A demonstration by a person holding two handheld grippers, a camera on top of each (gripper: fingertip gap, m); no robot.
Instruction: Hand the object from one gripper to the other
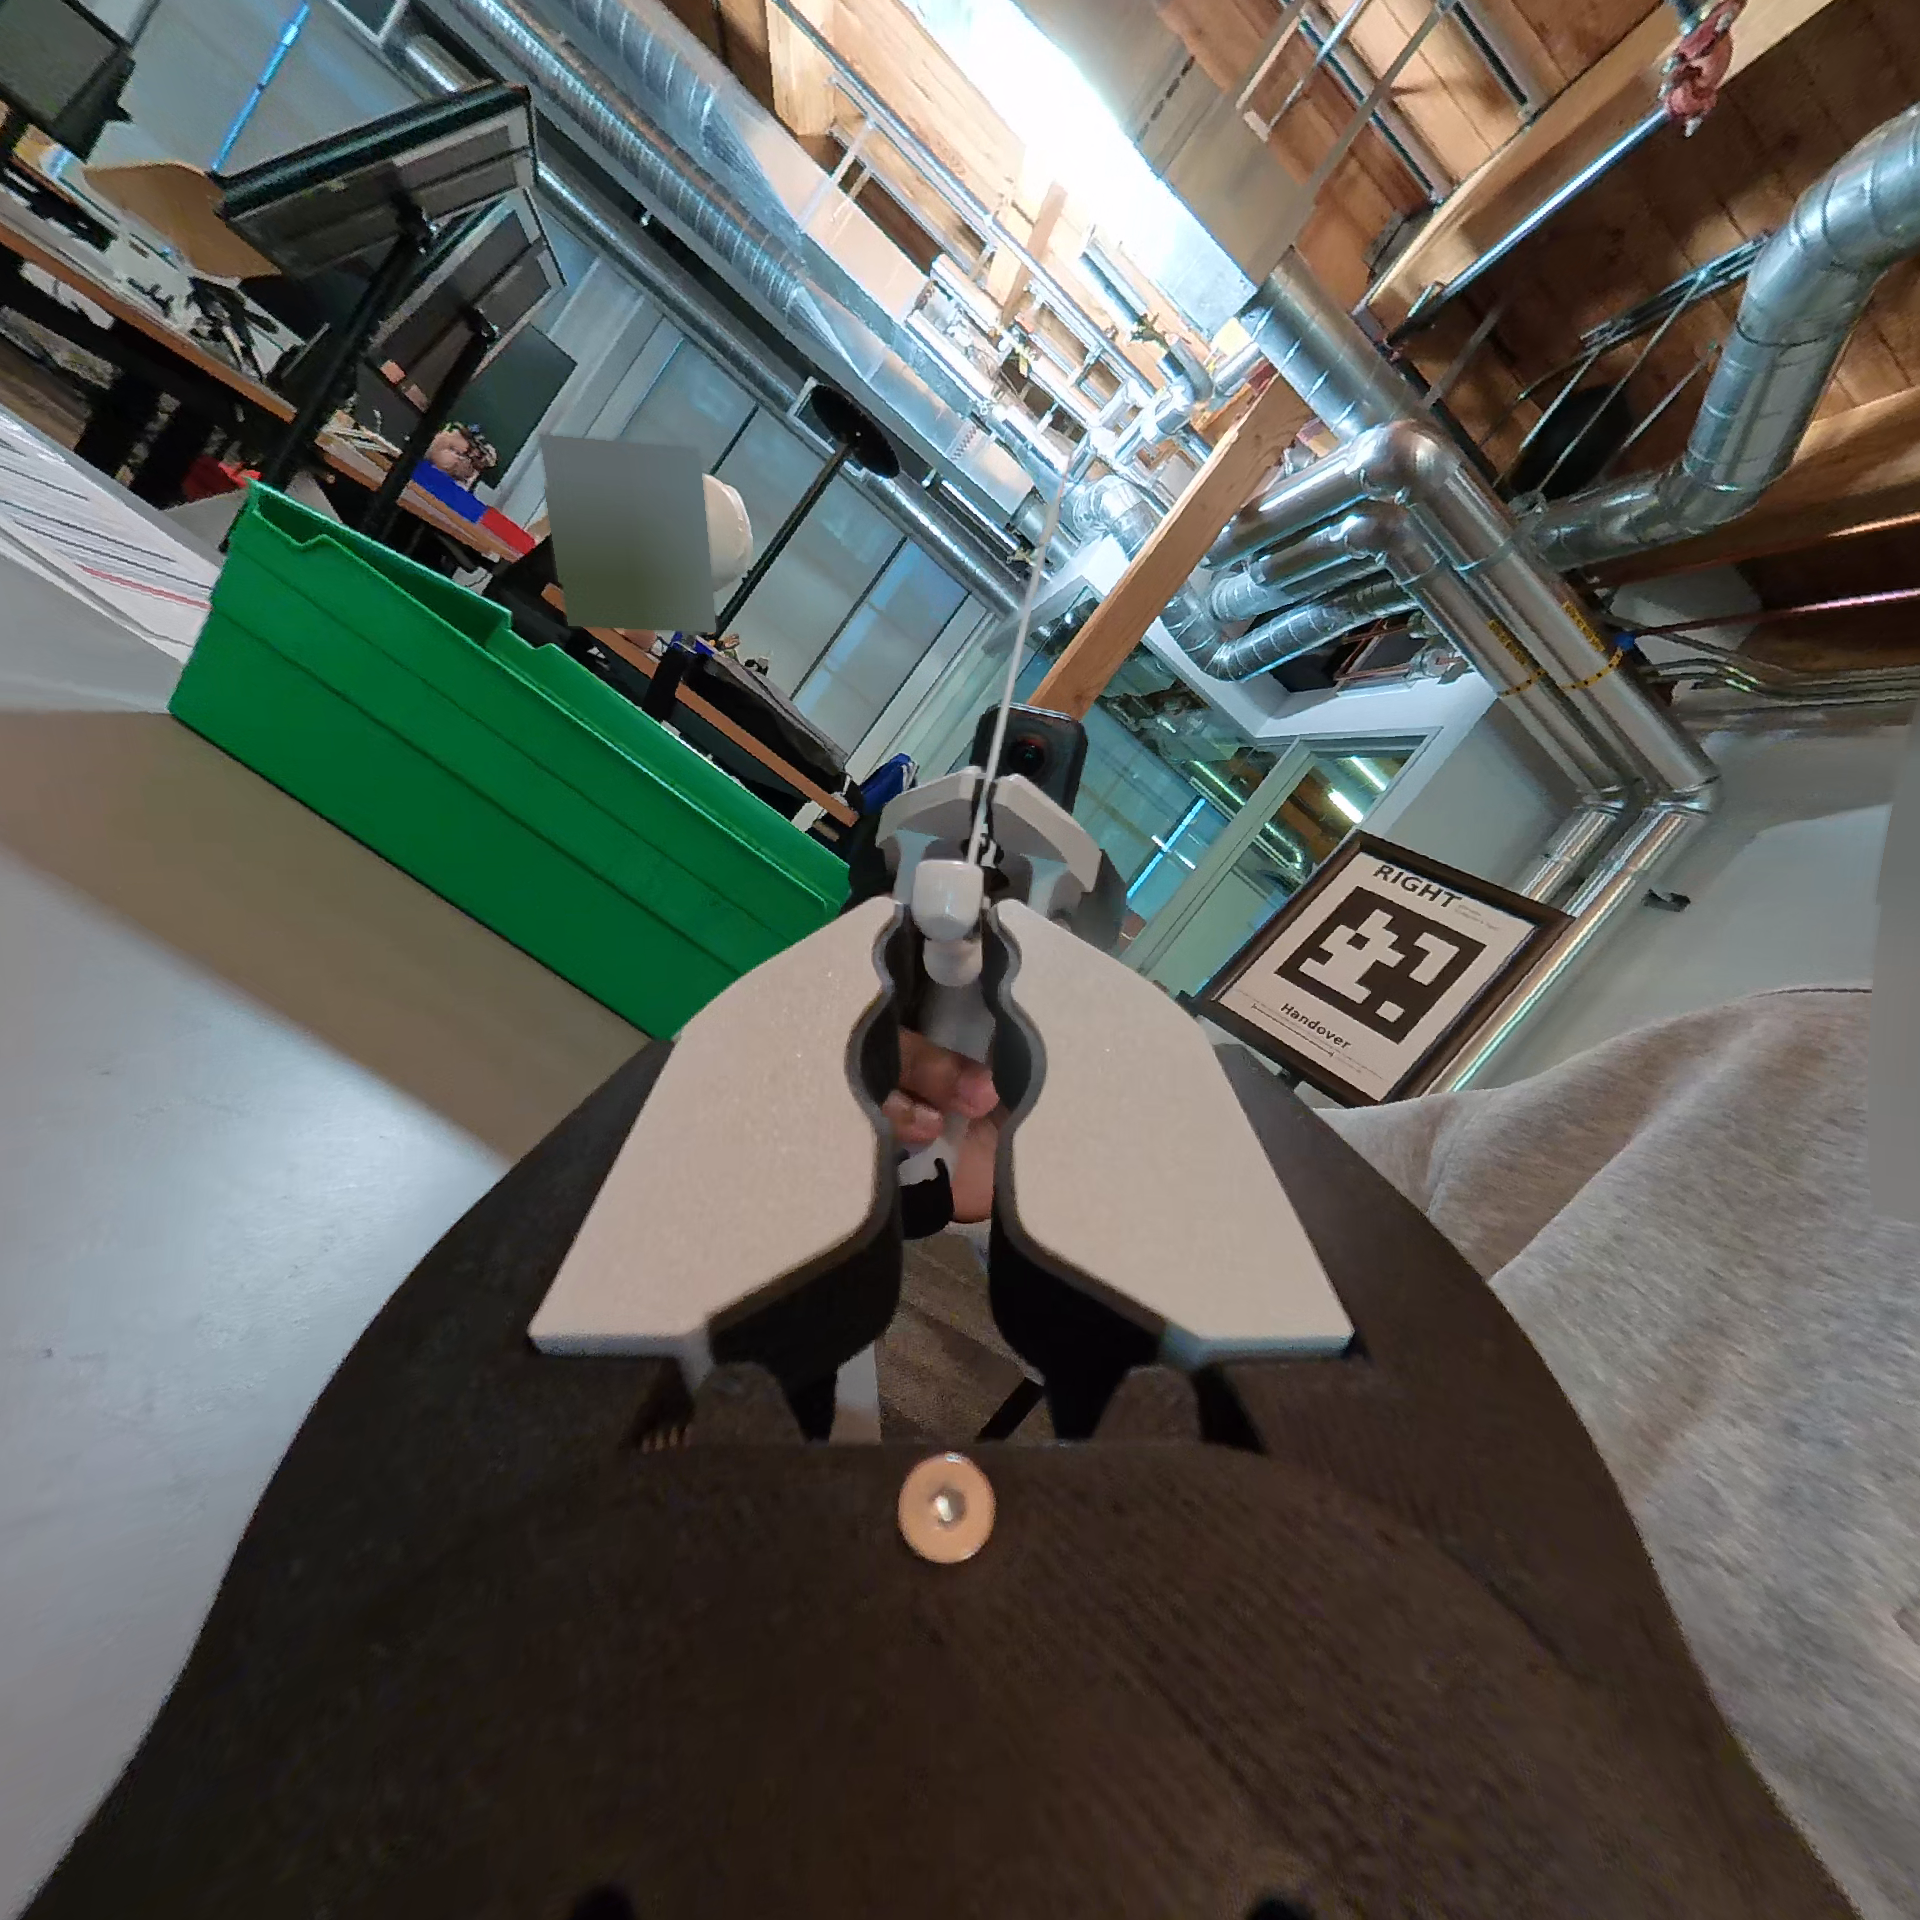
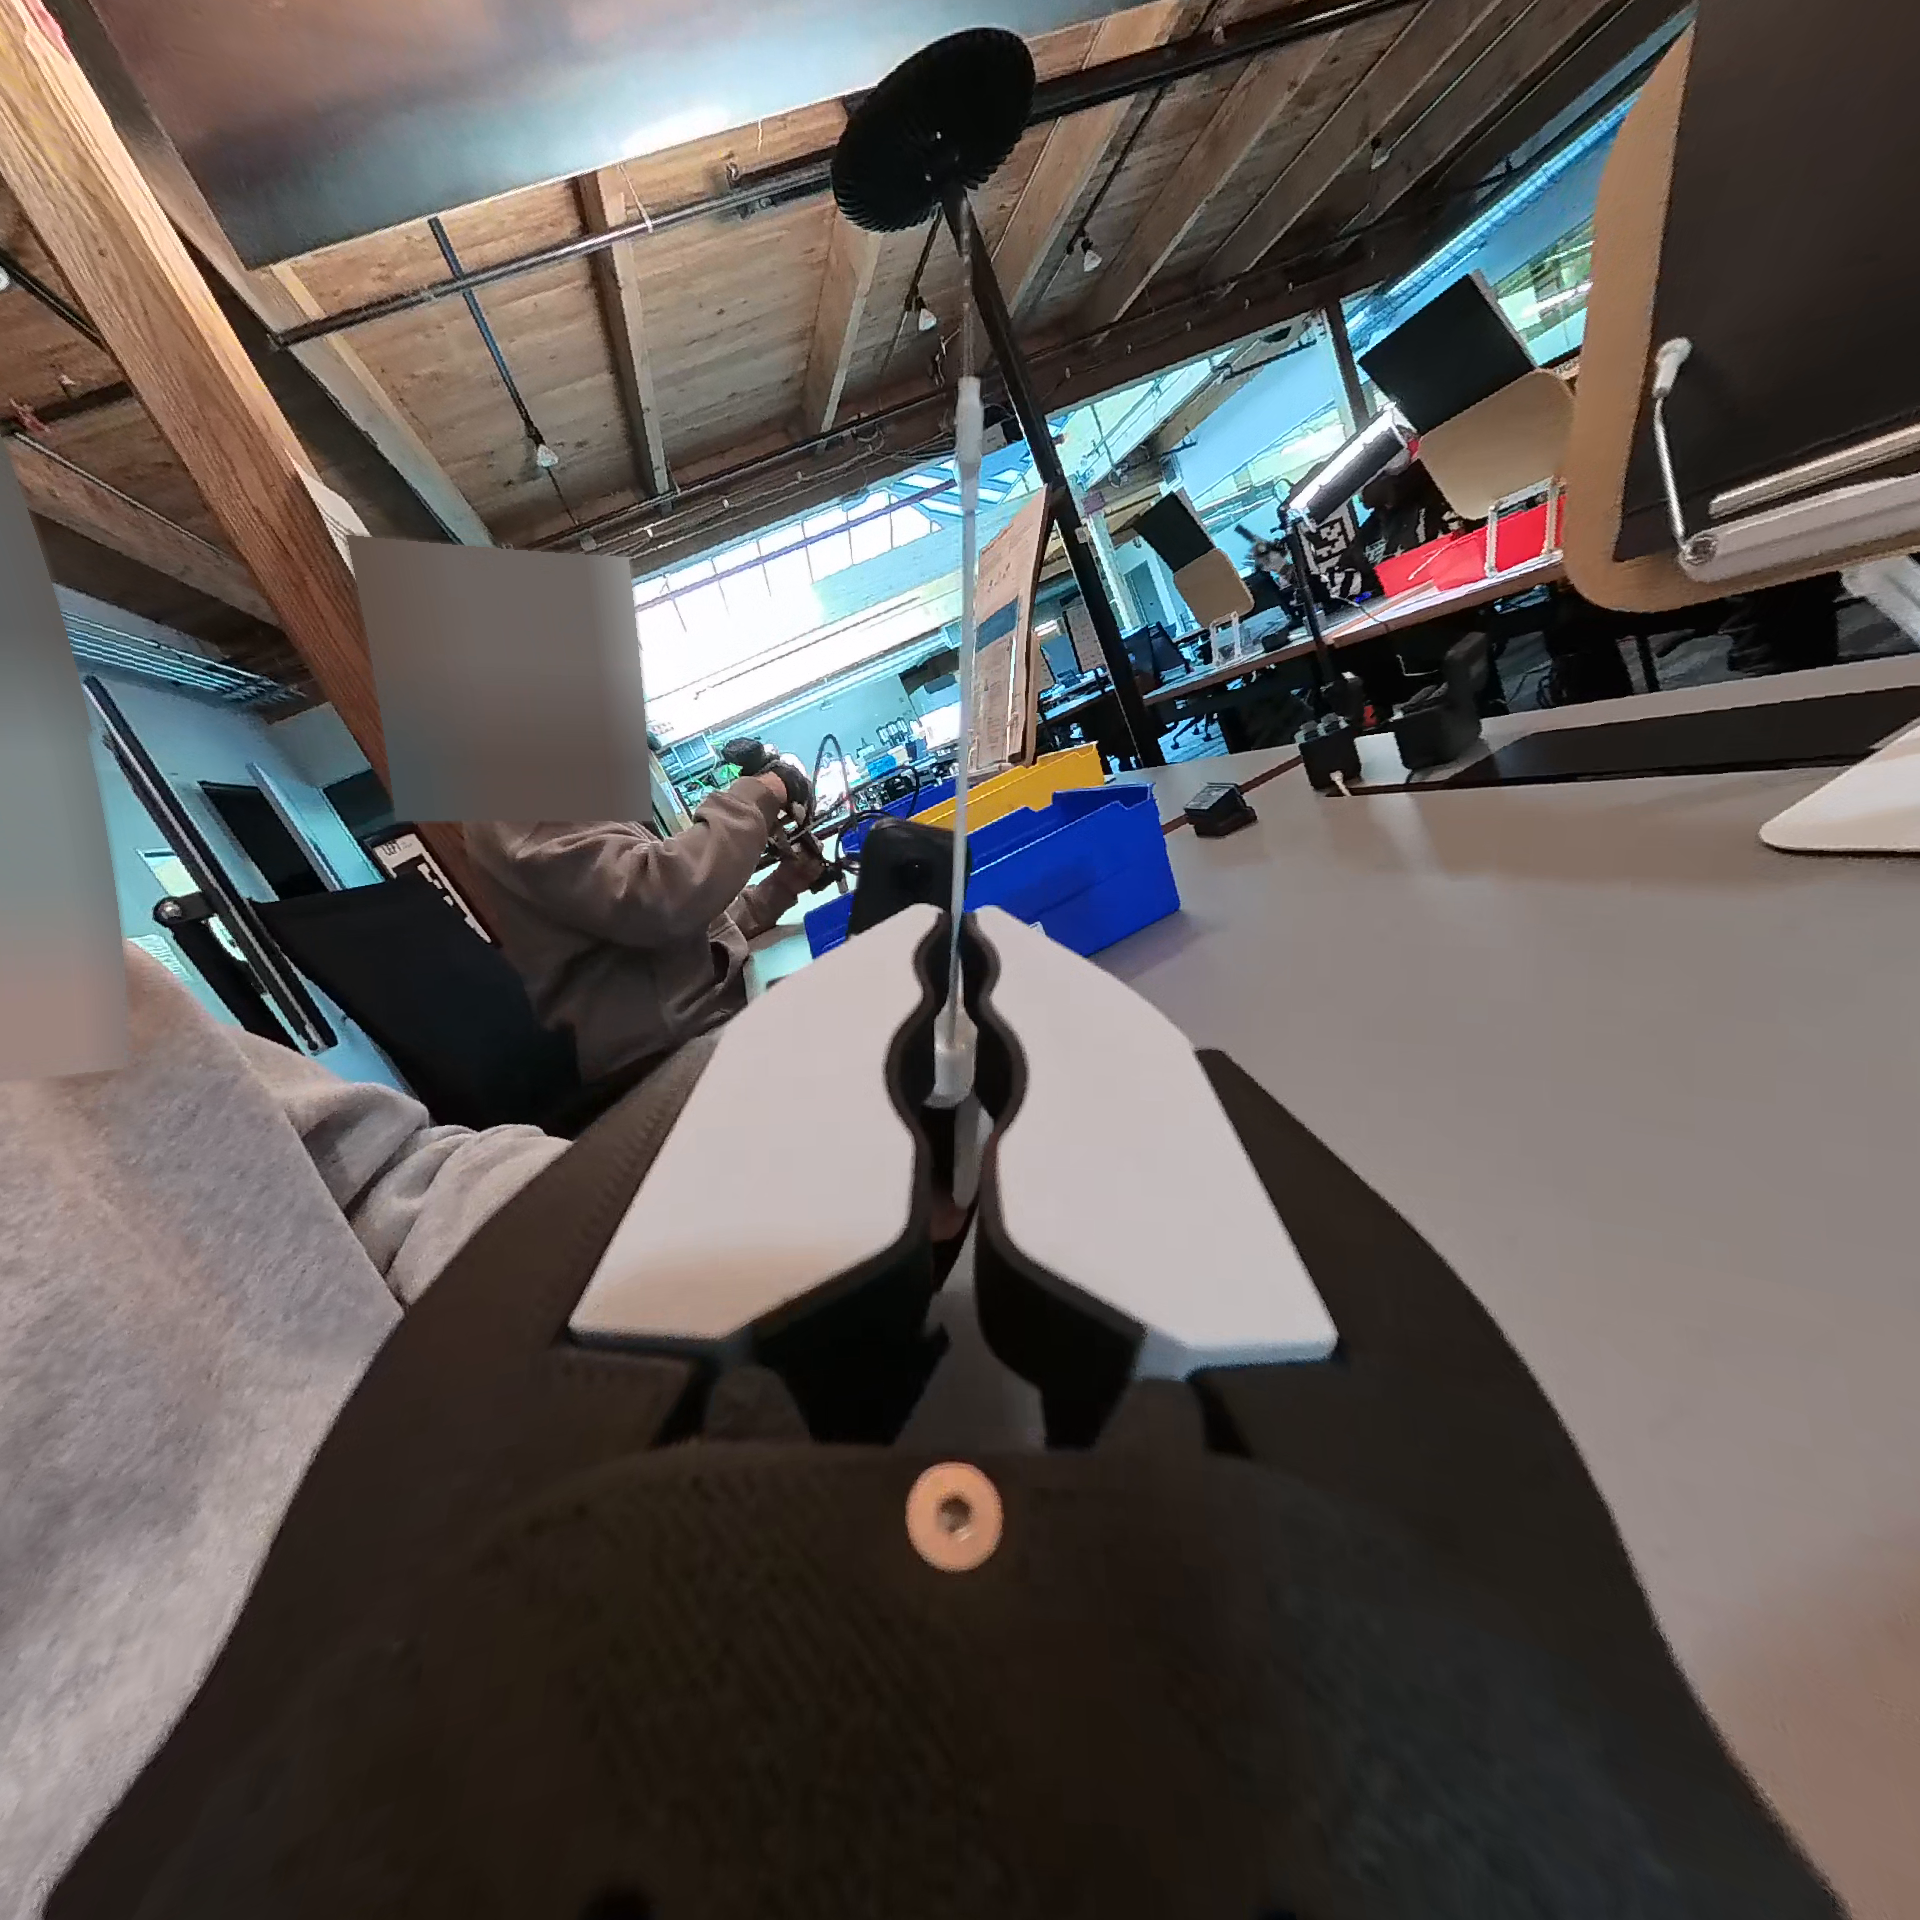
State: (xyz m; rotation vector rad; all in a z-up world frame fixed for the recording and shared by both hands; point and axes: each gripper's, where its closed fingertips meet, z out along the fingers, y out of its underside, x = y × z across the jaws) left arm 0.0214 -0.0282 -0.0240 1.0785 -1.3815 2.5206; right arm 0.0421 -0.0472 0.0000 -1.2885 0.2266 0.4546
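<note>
Exposed timber beams and silver ducting are seen overhead, with a pale grey tabletop [image 2: 1507,1039] below. At the far left of the left wrist view, a green plastic crate [image 1: 468,727] is set on that surface, well apart from the work. At the centre, the left gripper [image 1: 948,920] is closed to a narrow gap, and the thicker grey plastic end of a thin white wand [image 1: 943,904] appears to be clamped between its tips. The wand's long axis is stood nearly upright, so the slender shaft is carried up and away from both claws towards the ceiling. Just beyond those tips the right gripper [image 1: 985,857] is faced head-on, touching or nearly touching the same lower end. A framed black-and-white marker sign [image 1: 1382,966] is propped further right, and a grey fleece sleeve [image 1: 1662,1299] is seen at the edge. In the right wrist view, the right gripper [image 2: 951,925] is likewise drawn nearly shut. The wand [image 2: 964,675] is pinched at the tips, and a short white cylinder on it is seated in the scalloped hollow behind them. A blue plastic bin [image 2: 1070,862] is set behind and to the right. Both claws are judged to share the grasp, so the handover is taken to be at its midpoint. The coming move is thought to turn on one claw being released without the upright shaft tipping.
</note>
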